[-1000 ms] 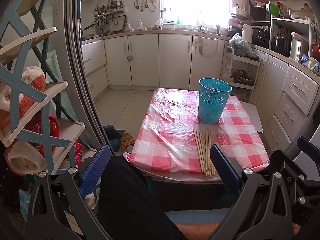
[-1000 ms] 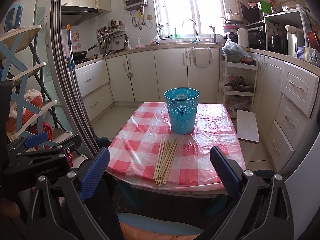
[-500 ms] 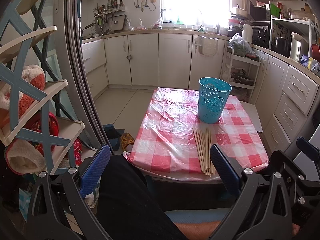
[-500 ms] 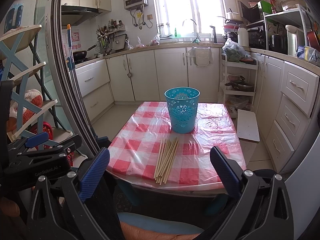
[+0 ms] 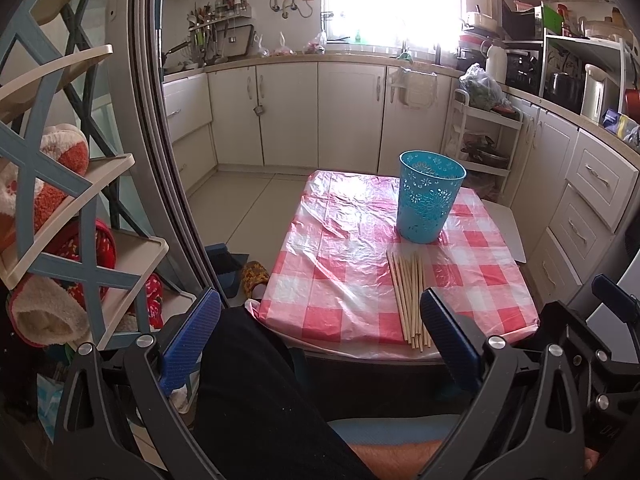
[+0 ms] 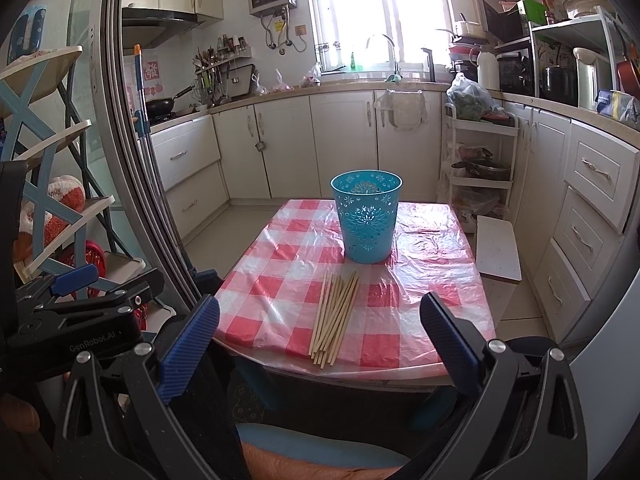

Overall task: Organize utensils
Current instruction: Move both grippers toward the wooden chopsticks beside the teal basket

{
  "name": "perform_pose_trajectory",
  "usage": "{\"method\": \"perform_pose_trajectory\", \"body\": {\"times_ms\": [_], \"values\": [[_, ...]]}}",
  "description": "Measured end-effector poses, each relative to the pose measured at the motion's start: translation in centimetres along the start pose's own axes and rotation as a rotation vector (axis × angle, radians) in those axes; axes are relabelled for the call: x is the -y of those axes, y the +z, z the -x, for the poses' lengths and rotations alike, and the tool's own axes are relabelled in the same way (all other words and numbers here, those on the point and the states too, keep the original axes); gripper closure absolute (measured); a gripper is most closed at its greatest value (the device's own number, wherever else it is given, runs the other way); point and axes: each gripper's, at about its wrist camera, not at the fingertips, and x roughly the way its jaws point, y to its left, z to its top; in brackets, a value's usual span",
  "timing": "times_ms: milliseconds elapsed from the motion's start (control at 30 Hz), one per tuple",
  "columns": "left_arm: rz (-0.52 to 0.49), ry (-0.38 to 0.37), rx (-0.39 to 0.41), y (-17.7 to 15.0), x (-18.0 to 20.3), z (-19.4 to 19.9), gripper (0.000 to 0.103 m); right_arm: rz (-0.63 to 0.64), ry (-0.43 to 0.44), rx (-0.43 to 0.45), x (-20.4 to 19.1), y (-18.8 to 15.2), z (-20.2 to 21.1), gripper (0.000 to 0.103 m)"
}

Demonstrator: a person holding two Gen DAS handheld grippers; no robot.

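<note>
The chopsticks (image 6: pixel 335 317) lie in a loose bunch on the small table (image 6: pixel 404 344). They are thin, pale wooden sticks. They lie flat on the near half of the table, and their near ends reach almost to the near edge. Their far ends point at a blue cup-shaped basket (image 6: pixel 366 216). The basket stands upright just behind the sticks, close to them but not touching. It has little flower holes cut in its side. From these views nothing can be seen inside it.

A red and white checked cloth (image 6: pixel 280 280) covers the table, with a thin clear plastic sheet on top.

The right gripper (image 6: pixel 320 332) is held low, in front of the near edge of the table. Its two blue fingers (image 6: pixel 188 344) are spread wide apart and hold nothing. The sticks show between them, farther away.

The left gripper (image 5: pixel 320 334) is also low and near the table edge, a bit more to the left. Its fingers (image 5: pixel 192 334) are spread wide too, with nothing in them. A dark trouser leg (image 5: pixel 260 392) shows under it.

On the left stands a rack with cross bars (image 5: pixel 60 200) that holds fuzzy slippers (image 5: pixel 44 312). Far behind the table run white kitchen cupboards (image 6: pixel 344 144) under a bright window (image 6: pixel 372 12).
</note>
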Motion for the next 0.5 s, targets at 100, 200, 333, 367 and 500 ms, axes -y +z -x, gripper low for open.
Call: {"method": "perform_pose_trajectory", "body": {"times_ms": [100, 200, 333, 367, 500], "values": [[0.001, -0.001, -0.012, 0.0, 0.1, -0.4, 0.007, -0.002, 0.0, -0.009, 0.0, 0.0, -0.3, 0.007], [0.001, -0.003, -0.029, 0.2, 0.1, -0.9, 0.007, -0.006, 0.0, -0.024, 0.1, 0.1, -0.8, 0.007], [0.001, -0.009, -0.06, 0.5, 0.0, -1.9, 0.007, -0.013, 0.0, -0.05, 0.4, 0.0, -1.7, 0.007], [0.001, -0.01, -0.068, 0.6, 0.0, -2.3, 0.007, -0.014, -0.002, -0.057, 0.5, 0.1, -2.0, 0.007], [0.004, -0.017, -0.105, 0.7, -0.1, -4.2, 0.007, -0.029, -0.013, -0.093, 1.3, 0.1, -3.7, 0.007]]}}
